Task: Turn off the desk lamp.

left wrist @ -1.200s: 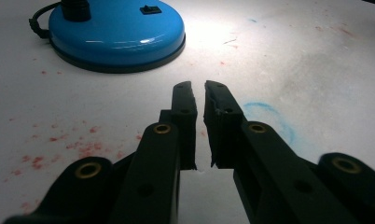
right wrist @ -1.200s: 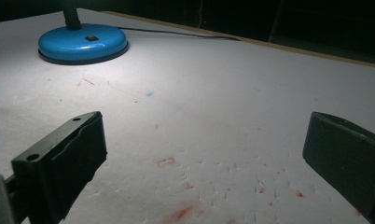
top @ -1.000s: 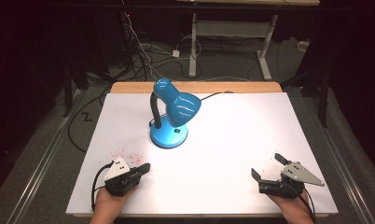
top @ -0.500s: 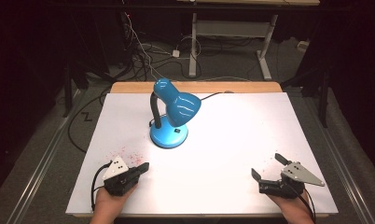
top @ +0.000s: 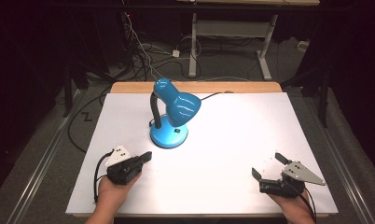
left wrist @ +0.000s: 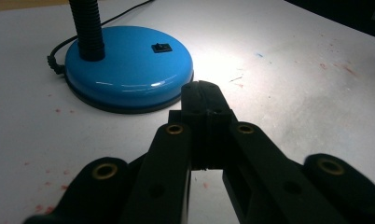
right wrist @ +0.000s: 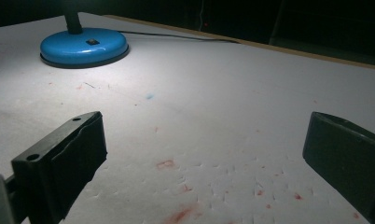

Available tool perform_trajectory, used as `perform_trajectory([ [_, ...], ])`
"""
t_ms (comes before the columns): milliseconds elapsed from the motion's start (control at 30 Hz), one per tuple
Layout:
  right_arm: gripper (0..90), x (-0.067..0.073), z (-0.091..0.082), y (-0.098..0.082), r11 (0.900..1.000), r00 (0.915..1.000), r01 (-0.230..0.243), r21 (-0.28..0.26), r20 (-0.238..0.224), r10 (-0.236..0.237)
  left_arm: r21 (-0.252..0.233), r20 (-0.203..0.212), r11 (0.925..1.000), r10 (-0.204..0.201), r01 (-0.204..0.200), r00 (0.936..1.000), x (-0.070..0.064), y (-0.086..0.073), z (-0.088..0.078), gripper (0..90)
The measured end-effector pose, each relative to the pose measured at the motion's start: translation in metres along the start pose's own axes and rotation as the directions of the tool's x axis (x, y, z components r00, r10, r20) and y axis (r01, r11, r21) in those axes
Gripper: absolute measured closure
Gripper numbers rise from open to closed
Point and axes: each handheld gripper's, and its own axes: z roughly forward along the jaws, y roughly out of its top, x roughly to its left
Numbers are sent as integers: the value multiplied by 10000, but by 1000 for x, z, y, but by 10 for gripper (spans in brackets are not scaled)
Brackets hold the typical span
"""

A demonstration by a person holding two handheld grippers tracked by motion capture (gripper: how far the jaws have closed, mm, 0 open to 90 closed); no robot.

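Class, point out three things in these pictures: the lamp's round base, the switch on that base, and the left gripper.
lamp base (left wrist: 125, 74), left gripper view, on its glossy blue top.
switch (left wrist: 160, 47), left gripper view, on the small black rocker.
left gripper (top: 146, 156), high view, at its jaw tips, which stand together.

A lab or test workspace, dimly lit.
A white-covered counter (top: 251, 135) is set on a dark floor strewn with loose cables (top: 143, 56); a metal-framed desk (top: 232, 28) is seen behind it.

Left tool (top: 146, 156) jaws closed; right tool (top: 268, 165) spread.
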Motion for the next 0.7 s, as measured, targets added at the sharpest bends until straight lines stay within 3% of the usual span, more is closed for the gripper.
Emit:
perform_trajectory([
  [167, 2, -1, -2, 1, 10000, 10000, -58, -57, 7, 58, -78, 107, 10000, 12, -11, 9999, 3, 19, 12, 879],
  [400, 1, 0, -1, 1, 10000, 10000, -79, -58, -36, 79, -27, 134, 10000, -7, 8, 9999, 7, 32, 24, 879],
  [700, 2, 1, -2, 2, 10000, 10000, -62, -53, -65, 62, 185, -128, 9998, 24, -21, 9999, 14, 49, 42, 879],
])
